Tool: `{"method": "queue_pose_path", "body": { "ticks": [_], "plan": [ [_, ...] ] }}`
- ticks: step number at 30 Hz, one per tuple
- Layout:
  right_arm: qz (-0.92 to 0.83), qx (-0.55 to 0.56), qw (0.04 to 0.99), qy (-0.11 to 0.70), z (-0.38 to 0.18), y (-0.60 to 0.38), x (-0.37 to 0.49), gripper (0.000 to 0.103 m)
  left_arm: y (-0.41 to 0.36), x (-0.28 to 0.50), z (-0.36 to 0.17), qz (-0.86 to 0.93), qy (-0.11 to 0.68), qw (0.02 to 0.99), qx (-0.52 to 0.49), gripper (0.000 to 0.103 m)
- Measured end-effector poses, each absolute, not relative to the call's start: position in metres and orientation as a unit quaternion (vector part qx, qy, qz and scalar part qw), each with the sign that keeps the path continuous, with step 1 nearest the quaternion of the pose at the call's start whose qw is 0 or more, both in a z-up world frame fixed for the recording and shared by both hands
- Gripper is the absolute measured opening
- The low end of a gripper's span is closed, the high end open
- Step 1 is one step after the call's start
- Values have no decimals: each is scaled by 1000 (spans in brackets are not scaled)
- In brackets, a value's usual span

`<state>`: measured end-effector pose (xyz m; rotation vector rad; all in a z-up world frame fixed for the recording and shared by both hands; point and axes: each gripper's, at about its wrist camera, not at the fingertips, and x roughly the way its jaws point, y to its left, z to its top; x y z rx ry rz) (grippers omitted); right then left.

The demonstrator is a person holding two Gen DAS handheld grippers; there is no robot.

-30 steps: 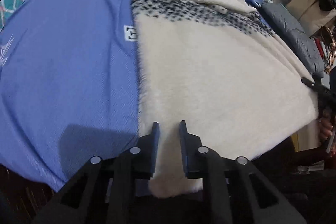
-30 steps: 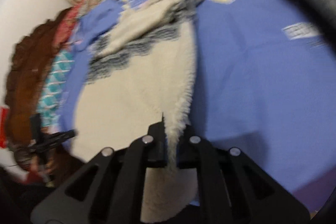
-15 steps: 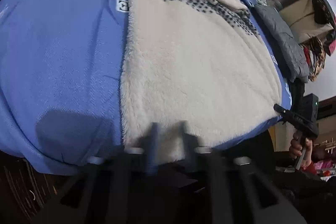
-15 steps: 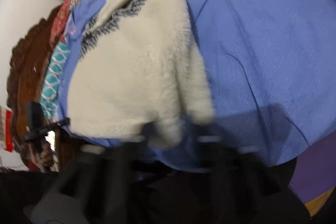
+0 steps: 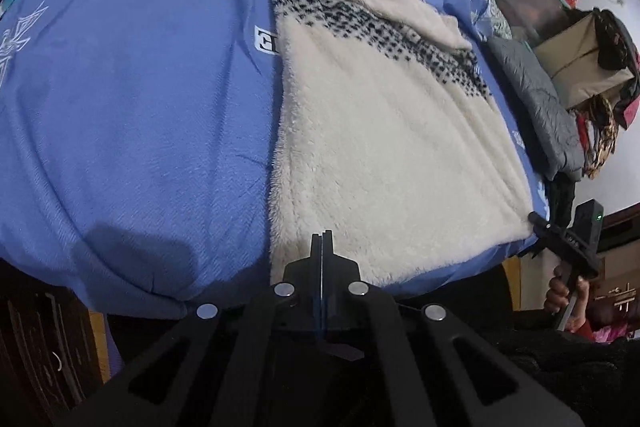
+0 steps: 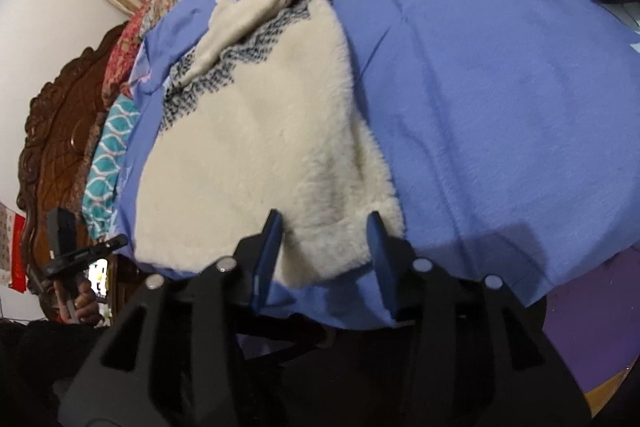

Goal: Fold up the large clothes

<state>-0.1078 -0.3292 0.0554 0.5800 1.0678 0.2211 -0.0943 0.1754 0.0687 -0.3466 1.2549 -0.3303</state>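
A cream fleece garment (image 5: 384, 155) with a black-speckled band near its far end lies flat on a blue bedsheet (image 5: 140, 99). It also shows in the right wrist view (image 6: 256, 155). My left gripper (image 5: 322, 239) is shut and empty, its tips just above the garment's near hem. My right gripper (image 6: 324, 227) is open, its blue-padded fingers (image 6: 378, 227) straddling the garment's near right corner without holding it. The right gripper also shows at the garment's far corner in the left wrist view (image 5: 560, 235).
A grey quilted item (image 5: 536, 99) lies at the bed's right side, with a cardboard box (image 5: 576, 63) beyond. A carved wooden headboard (image 6: 60, 131) and a teal patterned pillow (image 6: 108, 155) sit to the left. The bed's near edge drops off below both grippers.
My right gripper let go of the garment's corner and opened. My left gripper closed with nothing in it. Both pulled back toward the bed's near edge; the garment now lies flat.
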Motion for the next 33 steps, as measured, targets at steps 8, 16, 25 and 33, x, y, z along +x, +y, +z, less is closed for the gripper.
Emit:
{"method": "queue_pose_path", "body": {
  "ticks": [8, 16, 25, 33],
  "plan": [
    [124, 283, 796, 521, 36, -322, -104, 42, 157, -84, 48, -176, 616, 749, -166, 28],
    [158, 259, 800, 518, 40, -308, -96, 9, 146, -83, 40, -189, 629, 735, -169, 22],
    [199, 306, 821, 439, 89, -331, -80, 9, 167, -64, 103, -243, 547, 746, -292, 22],
    [213, 314, 816, 436, 97, -324, -56, 9, 172, -54, 101, -173, 570, 774, -213, 22]
  ]
}}
